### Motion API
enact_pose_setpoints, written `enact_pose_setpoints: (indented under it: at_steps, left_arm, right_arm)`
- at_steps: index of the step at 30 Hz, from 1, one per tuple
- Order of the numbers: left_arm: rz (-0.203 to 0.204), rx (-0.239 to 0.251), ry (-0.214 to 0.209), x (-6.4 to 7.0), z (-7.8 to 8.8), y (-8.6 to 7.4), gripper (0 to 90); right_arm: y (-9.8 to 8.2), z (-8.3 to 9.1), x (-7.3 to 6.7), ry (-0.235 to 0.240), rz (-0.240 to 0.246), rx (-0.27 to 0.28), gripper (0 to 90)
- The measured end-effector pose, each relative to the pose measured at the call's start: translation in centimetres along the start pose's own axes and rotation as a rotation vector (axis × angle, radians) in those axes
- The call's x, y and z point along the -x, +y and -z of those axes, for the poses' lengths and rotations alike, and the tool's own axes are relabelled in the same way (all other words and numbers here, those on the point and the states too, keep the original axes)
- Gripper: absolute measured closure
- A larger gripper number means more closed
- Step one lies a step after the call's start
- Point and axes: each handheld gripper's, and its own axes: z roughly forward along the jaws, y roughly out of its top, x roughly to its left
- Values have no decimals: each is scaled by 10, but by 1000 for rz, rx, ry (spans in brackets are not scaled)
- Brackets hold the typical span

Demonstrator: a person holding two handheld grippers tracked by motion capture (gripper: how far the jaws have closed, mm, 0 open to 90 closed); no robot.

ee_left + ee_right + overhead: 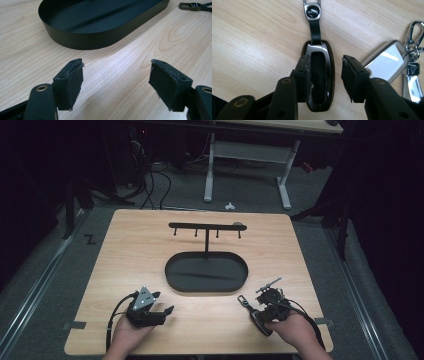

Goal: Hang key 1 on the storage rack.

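Left of the black oval tray, the left gripper waits, jaws spread and empty. Right of the tray, the right gripper straddles the black key fob, pads not pressing; hanging it on the hook rack remains undone.

Key fob on table, right of tray.

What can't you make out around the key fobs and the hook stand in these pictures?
- Black key fob, right gripper view: its near end lies behind the right gripper, whose jaws stand apart; contact with the left pad is unclear.
- Silver key fob, right gripper view: partly behind the right jaw, with its ring cut by the frame edge.
- Hook stand, high view: hooks too small to judge.
- Black tray, left gripper view: far side cut off.
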Motion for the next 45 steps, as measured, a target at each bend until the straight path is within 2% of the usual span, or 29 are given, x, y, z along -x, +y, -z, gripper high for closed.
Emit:
enact_pose_setpoints:
  at_steps: [5, 8, 9, 11, 16, 21, 22, 24, 28, 33, 36, 42, 45]
  left_arm:
    - [3, 1, -3, -1, 0, 0, 275]
    - [2, 3, -3, -1, 0, 0, 276]
    - [3, 6, -1, -1, 1, 0, 276]
    - [2, 5, -2, -1, 2, 1, 276]
    - [6, 13, -1, -2, 2, 1, 277]
    - [6, 18, 0, -1, 3, 1, 276]
    - [6, 21, 2, -2, 3, 1, 278]
    - [7, 27, -2, -2, 4, 1, 278]
    - [-1, 31, -6, -1, 4, 2, 277]
    - [-7, 27, -9, 0, 3, 2, 278]
    - [-9, 25, -10, 0, 3, 2, 278]
    - [-11, 23, -13, 1, 2, 2, 278]
    - [-11, 24, -14, 1, 2, 2, 278]
  right_arm:
    - [11, 3, -6, 11, 11, 13, 529]
    - [16, 0, -10, 11, 34, 22, 517]
    - [18, -1, -12, 8, 48, 16, 508]
    - [22, -5, -15, -6, 110, 16, 495]
    - [32, -14, -18, -16, 97, -32, 485]
    - [42, -24, -16, -29, 88, -47, 495]
    - [43, -27, -14, -6, 89, -59, 482]
    - [47, -34, -10, 52, 51, -100, 466]
    - [49, -36, -8, 40, 48, -98, 466]
    - [51, -41, -6, 34, 66, -130, 468]
    - [52, -46, -6, 38, 75, -158, 492]
    - [54, -45, -2, 49, 90, -175, 594]
    - [55, -45, -3, 48, 71, -189, 676]
